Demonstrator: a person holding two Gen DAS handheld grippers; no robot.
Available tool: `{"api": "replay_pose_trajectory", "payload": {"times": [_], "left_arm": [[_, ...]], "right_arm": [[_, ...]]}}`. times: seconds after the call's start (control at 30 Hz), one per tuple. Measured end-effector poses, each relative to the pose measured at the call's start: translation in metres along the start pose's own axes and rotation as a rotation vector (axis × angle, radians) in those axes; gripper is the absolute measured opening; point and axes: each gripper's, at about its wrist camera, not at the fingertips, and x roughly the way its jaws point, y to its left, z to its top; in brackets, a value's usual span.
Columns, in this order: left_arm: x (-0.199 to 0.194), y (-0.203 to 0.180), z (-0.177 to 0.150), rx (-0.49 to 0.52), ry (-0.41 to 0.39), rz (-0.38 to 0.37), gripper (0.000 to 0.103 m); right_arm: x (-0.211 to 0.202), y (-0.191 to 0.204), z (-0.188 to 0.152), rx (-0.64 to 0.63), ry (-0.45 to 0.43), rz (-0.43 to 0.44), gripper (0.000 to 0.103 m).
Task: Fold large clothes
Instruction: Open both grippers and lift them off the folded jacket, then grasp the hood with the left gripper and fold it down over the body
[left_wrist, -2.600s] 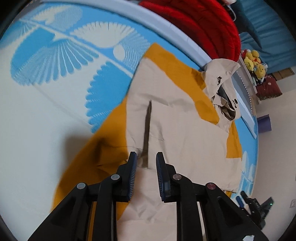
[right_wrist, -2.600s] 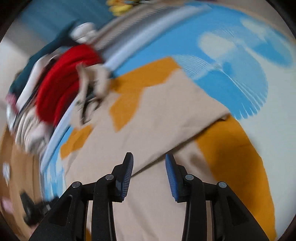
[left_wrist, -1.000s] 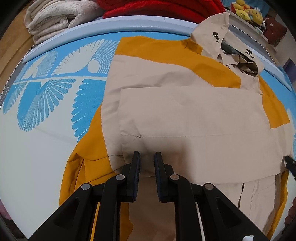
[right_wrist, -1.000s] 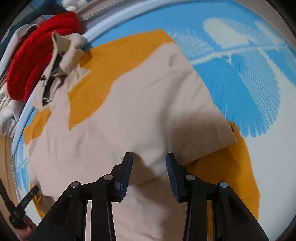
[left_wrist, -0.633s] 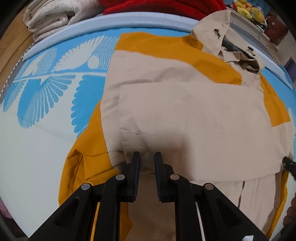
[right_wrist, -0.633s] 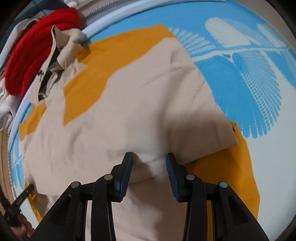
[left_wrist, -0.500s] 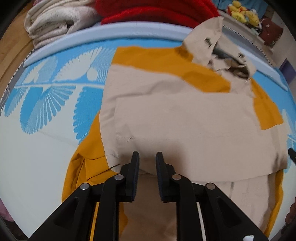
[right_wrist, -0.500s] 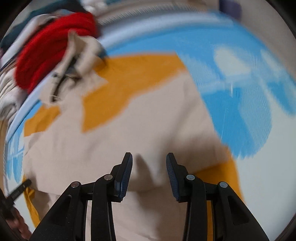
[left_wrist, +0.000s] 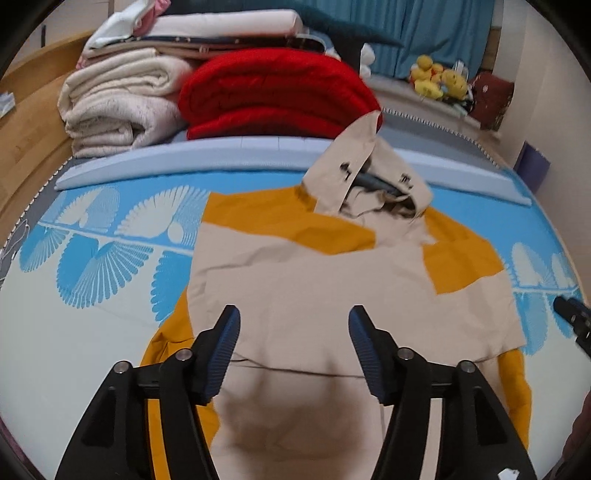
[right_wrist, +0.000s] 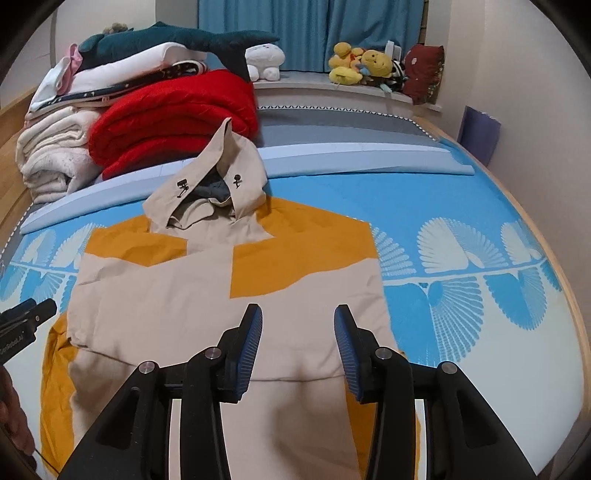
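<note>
1. While the jacket (left_wrist: 314, 288) is lying spread on the bed (left_wrist: 92, 332) with its sleeves folded across the body, the left tongs (left_wrist: 293, 332) are hovering above its lower part, fingers wide apart and gripping nothing.
2. The right tongs (right_wrist: 297, 332) are likewise hanging over the jacket (right_wrist: 184, 295), fingers apart and empty; the folded sleeve edge is running just ahead of and beneath their tips.
3. The hood (right_wrist: 218, 177) is lying well ahead of both tongs, propped against the pale blue ridge (right_wrist: 369, 158) crossing the bed.
4. Orange panels are showing ahead of the tongs at the shoulders and to either side of them at the hem.
5. Beyond the ridge, a red blanket (left_wrist: 273, 96) is sitting ahead of the left tongs, with a cream blanket (left_wrist: 118, 107) stacked to its left.
6. Yellow plush toys (right_wrist: 358, 62) are resting far ahead, near the blue curtain (right_wrist: 306, 29).
7. In the right wrist view, the left tongs are appearing at the left edge, beside the jacket.
</note>
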Motion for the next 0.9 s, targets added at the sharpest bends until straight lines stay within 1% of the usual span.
{"api": "replay_pose_trajectory", "payload": {"times": [0.07, 0.13, 0.23, 0.33, 0.4, 0.47, 0.53, 0.6, 0.63, 0.7, 0.77, 0.8, 0.87, 0.9], "left_arm": [[-0.006, -0.003, 0.002, -0.011, -0.027, -0.004, 0.064], [-0.009, -0.007, 0.004, -0.018, -0.050, 0.013, 0.066], [-0.010, -0.010, 0.006, -0.031, -0.069, 0.021, 0.066], [-0.008, -0.011, 0.010, -0.030, -0.071, 0.029, 0.065], [-0.007, -0.012, 0.013, -0.013, -0.063, 0.017, 0.064], [-0.004, -0.012, 0.021, 0.008, -0.060, 0.025, 0.061], [0.009, -0.015, 0.040, 0.030, -0.053, 0.040, 0.059], [0.025, -0.019, 0.060, 0.039, -0.031, 0.053, 0.053], [0.038, -0.022, 0.077, 0.038, -0.023, 0.049, 0.048], [0.057, -0.030, 0.100, 0.053, -0.023, 0.052, 0.048], [0.086, -0.042, 0.126, 0.074, -0.012, 0.059, 0.048], [0.100, -0.047, 0.138, 0.075, 0.001, 0.056, 0.048], [0.133, -0.060, 0.161, 0.074, 0.026, 0.030, 0.051], [0.148, -0.067, 0.171, 0.076, 0.035, 0.026, 0.051]], "right_arm": [[-0.004, -0.004, -0.002, 0.004, -0.001, -0.007, 0.050], [-0.006, -0.010, -0.004, 0.016, 0.000, -0.008, 0.058], [-0.005, -0.019, -0.005, 0.031, 0.016, -0.009, 0.059], [-0.001, -0.028, -0.004, 0.051, 0.033, -0.006, 0.059], [0.004, -0.034, -0.002, 0.070, 0.052, 0.005, 0.059], [0.008, -0.038, 0.001, 0.086, 0.063, 0.015, 0.059], [0.014, -0.044, 0.006, 0.112, 0.078, 0.020, 0.059], [0.021, -0.046, 0.009, 0.125, 0.092, 0.021, 0.059], [0.024, -0.047, 0.011, 0.127, 0.099, 0.023, 0.059], [0.029, -0.047, 0.013, 0.124, 0.105, 0.027, 0.059], [0.037, -0.045, 0.013, 0.108, 0.117, 0.028, 0.059], [0.039, -0.045, 0.012, 0.104, 0.122, 0.027, 0.057], [0.046, -0.045, 0.010, 0.096, 0.133, 0.032, 0.047], [0.050, -0.045, 0.010, 0.097, 0.142, 0.034, 0.034]]}}
